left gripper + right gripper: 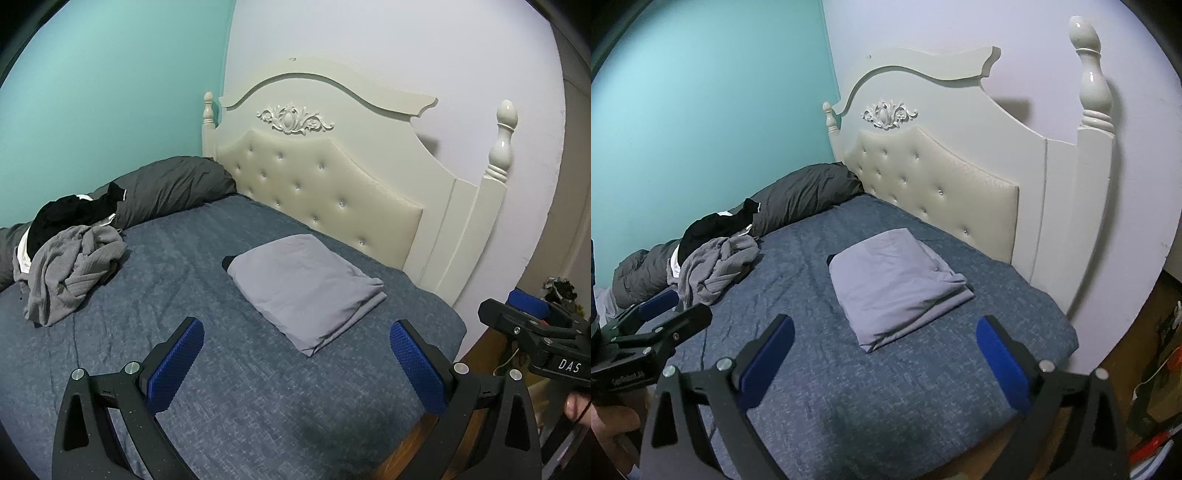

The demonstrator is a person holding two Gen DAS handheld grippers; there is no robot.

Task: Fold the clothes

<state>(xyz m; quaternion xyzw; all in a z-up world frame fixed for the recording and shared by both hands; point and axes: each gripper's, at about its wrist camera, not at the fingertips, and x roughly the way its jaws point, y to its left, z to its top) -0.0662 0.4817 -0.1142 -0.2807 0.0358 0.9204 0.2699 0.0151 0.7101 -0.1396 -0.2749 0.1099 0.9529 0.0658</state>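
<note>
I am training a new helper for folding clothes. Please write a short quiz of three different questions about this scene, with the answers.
1. True or false: the left gripper and the right gripper are both open and hold nothing.
2. Which item is already folded? A) the lilac cloth B) the grey garment C) the black garment
3. Fill in: the crumpled pile lies beside the ______ wall.

Key: 1 true. 2 A. 3 turquoise.
</note>
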